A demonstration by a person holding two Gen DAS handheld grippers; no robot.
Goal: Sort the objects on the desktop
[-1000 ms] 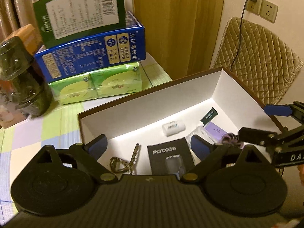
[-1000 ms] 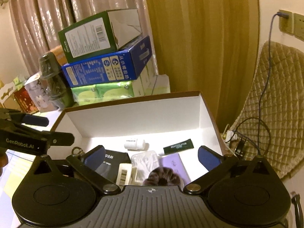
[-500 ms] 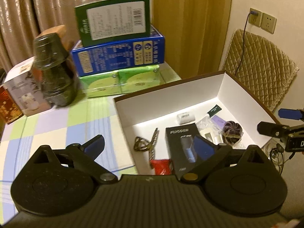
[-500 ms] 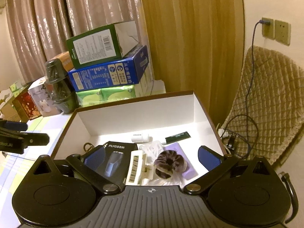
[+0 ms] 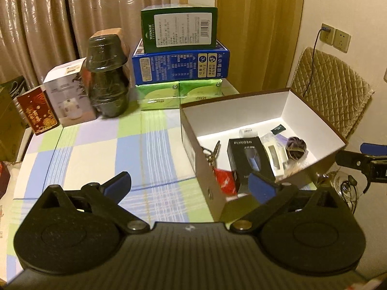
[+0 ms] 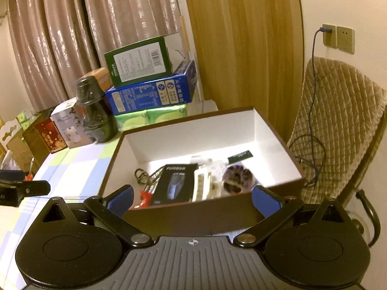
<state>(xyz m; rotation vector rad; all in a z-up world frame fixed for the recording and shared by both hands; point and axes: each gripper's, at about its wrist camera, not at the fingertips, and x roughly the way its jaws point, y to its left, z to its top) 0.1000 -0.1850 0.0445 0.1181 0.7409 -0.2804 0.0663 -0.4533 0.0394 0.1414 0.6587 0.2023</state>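
Both grippers back from the box [image 5: 314,130]; left gripper [image 5: 189,184] opening, empty; right gripper [image 6: 192,199] wide, empty

Open brown box [image 5: 312,118], sorted items inside

A table under a checked cloth [image 5: 101,149] bore an open brown box [image 5: 314,118] at its right edge and, along the back, green packs [image 5: 179,94] beneath stacked cartons, a dark wrapped jar [image 5: 107,77], a white carton [image 5: 67,96] and a red carton [image 5: 36,110].

Black hand-held gripper [image 5: 189,188] with blue pads [image 5: 262,187], brass screws.
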